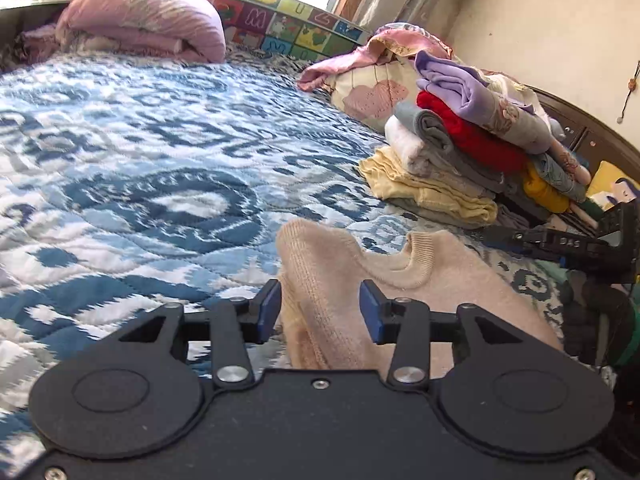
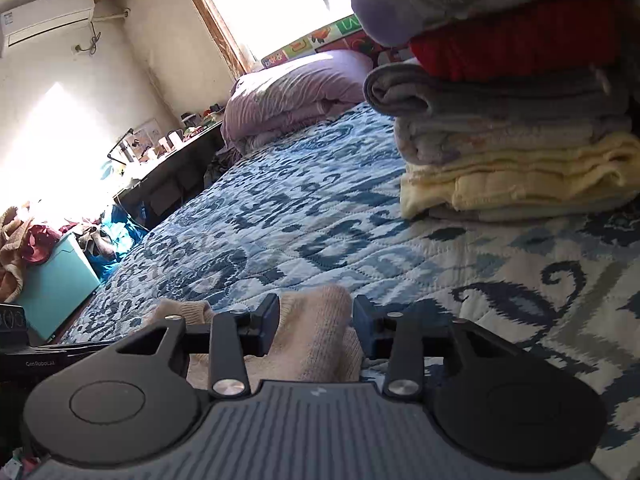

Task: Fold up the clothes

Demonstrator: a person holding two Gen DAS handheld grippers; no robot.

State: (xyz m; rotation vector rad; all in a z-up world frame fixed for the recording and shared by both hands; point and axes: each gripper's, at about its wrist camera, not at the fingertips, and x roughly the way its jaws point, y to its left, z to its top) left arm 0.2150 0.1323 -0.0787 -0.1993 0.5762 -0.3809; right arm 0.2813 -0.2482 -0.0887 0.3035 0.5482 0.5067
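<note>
while the beige sweater (image 1: 340, 280) lies low on the blue bedspread (image 1: 140, 160), the left gripper (image 1: 320, 308) and right gripper (image 2: 316, 322) stand released around its folds. folded clothes (image 1: 460, 152) pile at two o'clock.

One beige sweater (image 1: 332, 280) lying lower centre. One stack of folded clothes (image 1: 460, 152) sitting right of frame, at least six layers showing. Two grippers showing: left gripper (image 1: 320, 310), right gripper (image 2: 316, 326). One rolled purple duvet (image 1: 144, 24) lying upper left. One blue quilt (image 1: 140, 160) covering bed.
</note>
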